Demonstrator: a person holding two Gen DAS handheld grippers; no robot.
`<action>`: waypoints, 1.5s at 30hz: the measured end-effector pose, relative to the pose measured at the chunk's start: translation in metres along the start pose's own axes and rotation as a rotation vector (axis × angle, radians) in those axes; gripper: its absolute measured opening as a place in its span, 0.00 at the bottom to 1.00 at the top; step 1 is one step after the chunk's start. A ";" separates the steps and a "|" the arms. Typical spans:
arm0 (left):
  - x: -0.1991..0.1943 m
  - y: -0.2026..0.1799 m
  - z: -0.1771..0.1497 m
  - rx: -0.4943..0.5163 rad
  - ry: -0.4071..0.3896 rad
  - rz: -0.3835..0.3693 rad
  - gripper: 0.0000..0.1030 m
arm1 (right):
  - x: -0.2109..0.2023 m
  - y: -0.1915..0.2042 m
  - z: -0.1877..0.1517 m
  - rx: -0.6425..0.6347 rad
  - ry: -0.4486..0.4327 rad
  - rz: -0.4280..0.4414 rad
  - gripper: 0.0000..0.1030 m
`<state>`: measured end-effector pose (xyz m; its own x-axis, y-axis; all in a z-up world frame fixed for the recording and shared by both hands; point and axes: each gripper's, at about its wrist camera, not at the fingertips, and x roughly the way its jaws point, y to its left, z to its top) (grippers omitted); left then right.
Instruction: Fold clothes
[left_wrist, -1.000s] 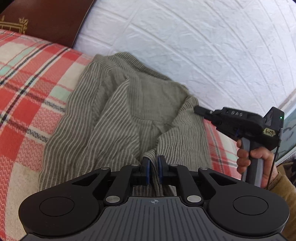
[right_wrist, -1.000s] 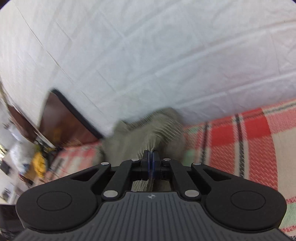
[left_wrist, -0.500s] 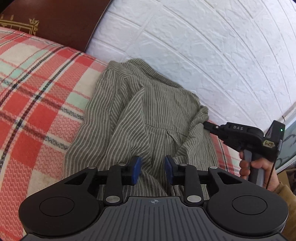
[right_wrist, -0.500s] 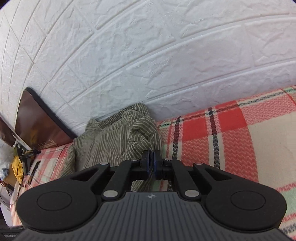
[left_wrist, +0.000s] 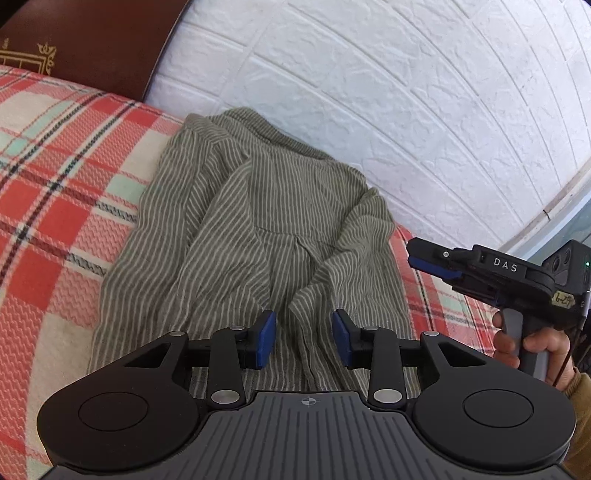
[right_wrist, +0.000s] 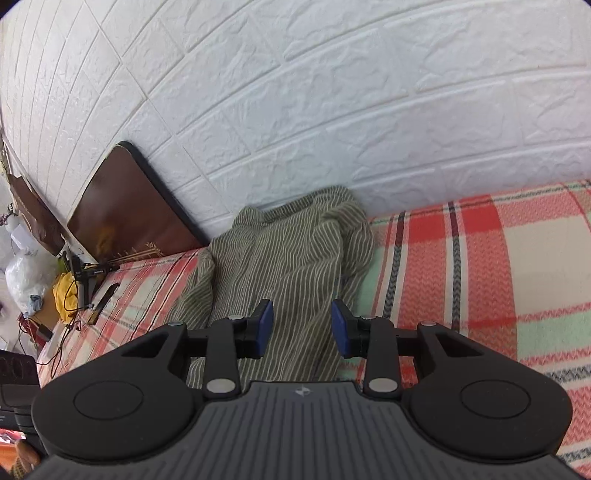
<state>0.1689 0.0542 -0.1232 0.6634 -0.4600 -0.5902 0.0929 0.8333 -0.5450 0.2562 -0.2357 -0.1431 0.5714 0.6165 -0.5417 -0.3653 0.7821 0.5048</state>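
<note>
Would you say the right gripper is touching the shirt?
Apart. In the left wrist view the right gripper hangs beside the shirt, with plaid blanket showing between them; its jaws are opening on nothing.

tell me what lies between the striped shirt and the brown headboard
Only bare plaid blanket: the striped shirt and brown headboard stay apart, clearest in the left wrist view.

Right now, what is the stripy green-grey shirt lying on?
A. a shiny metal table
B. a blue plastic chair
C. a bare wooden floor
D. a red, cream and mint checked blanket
D: the crumpled green-grey striped shirt lies spread on the red, cream and mint checked blanket, up against the white brick-pattern wall.
</note>
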 end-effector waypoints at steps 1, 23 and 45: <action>0.000 0.002 0.000 -0.013 -0.002 -0.007 0.42 | 0.000 -0.001 -0.001 0.003 0.006 -0.004 0.38; 0.007 0.021 0.006 -0.118 -0.058 0.008 0.01 | 0.027 -0.011 -0.007 0.035 0.020 -0.046 0.03; -0.067 -0.013 -0.047 0.038 0.033 -0.016 0.42 | -0.096 0.049 -0.113 0.001 -0.021 0.080 0.38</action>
<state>0.0885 0.0595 -0.1050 0.6365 -0.4826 -0.6017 0.1321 0.8368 -0.5314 0.1008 -0.2464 -0.1423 0.5558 0.6747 -0.4857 -0.4094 0.7306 0.5465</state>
